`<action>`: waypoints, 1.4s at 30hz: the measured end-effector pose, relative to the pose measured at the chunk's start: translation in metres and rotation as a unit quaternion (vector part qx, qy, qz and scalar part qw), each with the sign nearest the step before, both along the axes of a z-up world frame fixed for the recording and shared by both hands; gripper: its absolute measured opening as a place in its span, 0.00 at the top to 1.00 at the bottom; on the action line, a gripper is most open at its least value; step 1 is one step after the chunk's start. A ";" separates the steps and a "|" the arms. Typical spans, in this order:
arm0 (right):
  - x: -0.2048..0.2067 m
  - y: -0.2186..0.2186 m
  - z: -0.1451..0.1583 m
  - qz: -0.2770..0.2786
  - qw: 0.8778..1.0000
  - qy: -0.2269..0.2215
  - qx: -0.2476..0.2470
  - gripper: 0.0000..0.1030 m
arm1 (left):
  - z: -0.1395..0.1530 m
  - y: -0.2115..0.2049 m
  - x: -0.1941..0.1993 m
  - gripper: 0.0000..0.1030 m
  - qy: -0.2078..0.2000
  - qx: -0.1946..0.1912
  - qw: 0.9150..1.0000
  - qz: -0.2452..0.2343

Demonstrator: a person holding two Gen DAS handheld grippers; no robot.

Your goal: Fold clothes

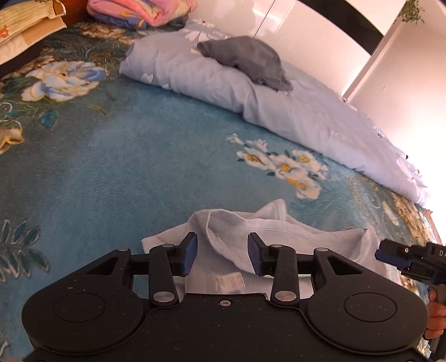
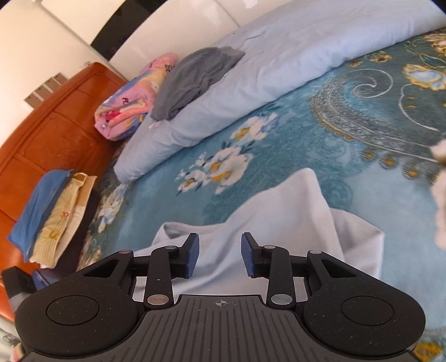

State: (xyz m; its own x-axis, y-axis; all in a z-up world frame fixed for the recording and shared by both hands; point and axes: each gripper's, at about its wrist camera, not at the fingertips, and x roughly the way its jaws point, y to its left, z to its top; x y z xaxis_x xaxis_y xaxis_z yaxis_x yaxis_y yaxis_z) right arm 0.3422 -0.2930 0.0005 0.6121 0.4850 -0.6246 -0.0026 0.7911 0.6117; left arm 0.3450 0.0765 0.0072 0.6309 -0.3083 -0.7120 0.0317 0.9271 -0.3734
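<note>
Two grippers sit over a crumpled white cotton t-shirt lying on the blue floral plush bedspread. Left gripper: jaws apart, nothing clamped, shirt's stitched collar and care label right between and under them. Right gripper: also spread, gripping nothing, plain white cloth beneath and ahead. W/ the shirt as landmark: folded pale blue duvet lies beyond it, grey garment on top, pink floral blanket farther back. Left view alone shows the collar and the right gripper's tip at the shirt's edge. Right view alone shows an orange wooden headboard w/ a stack of folded clothes.
</note>
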 end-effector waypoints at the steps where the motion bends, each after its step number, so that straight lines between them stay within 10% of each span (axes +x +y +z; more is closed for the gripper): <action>1: 0.007 0.003 -0.003 -0.001 1.000 0.005 -0.002 0.70 | -0.002 0.001 0.004 0.69 0.000 -0.002 1.000 0.003; 4: 0.023 0.006 -0.011 -0.011 1.000 0.012 -0.016 0.70 | -0.007 0.004 0.016 0.94 0.000 -0.008 1.000 0.013; 13: 0.020 -0.038 -0.018 -0.071 0.997 0.017 -0.025 0.70 | -0.011 0.016 0.032 0.89 -0.004 -0.036 0.999 0.036; 16: -0.001 -0.052 -0.011 -0.072 0.997 0.004 -0.024 0.68 | 0.004 0.018 0.008 0.73 -0.029 -0.026 0.999 0.029; 23: -0.076 -0.077 -0.031 -0.062 0.997 0.029 -0.025 0.60 | 0.018 -0.010 -0.060 0.70 -0.075 -0.044 0.994 -0.059; 32: -0.090 -0.073 -0.043 -0.073 0.996 0.026 0.044 0.61 | -0.018 -0.067 -0.014 0.73 -0.014 -0.009 0.998 -0.065; 42: -0.087 -0.064 -0.036 -0.078 0.996 0.023 0.044 0.93 | -0.007 -0.102 -0.066 0.75 -0.012 -0.056 0.990 -0.129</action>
State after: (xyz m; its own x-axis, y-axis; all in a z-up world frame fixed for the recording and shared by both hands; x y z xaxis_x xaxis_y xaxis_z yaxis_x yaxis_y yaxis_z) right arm 0.2549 -0.3574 -0.0351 0.6562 0.4396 -0.6133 0.1464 0.7232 0.6750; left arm 0.2789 -0.0254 0.0002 0.5378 -0.5369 -0.6500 0.2715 0.8402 -0.4694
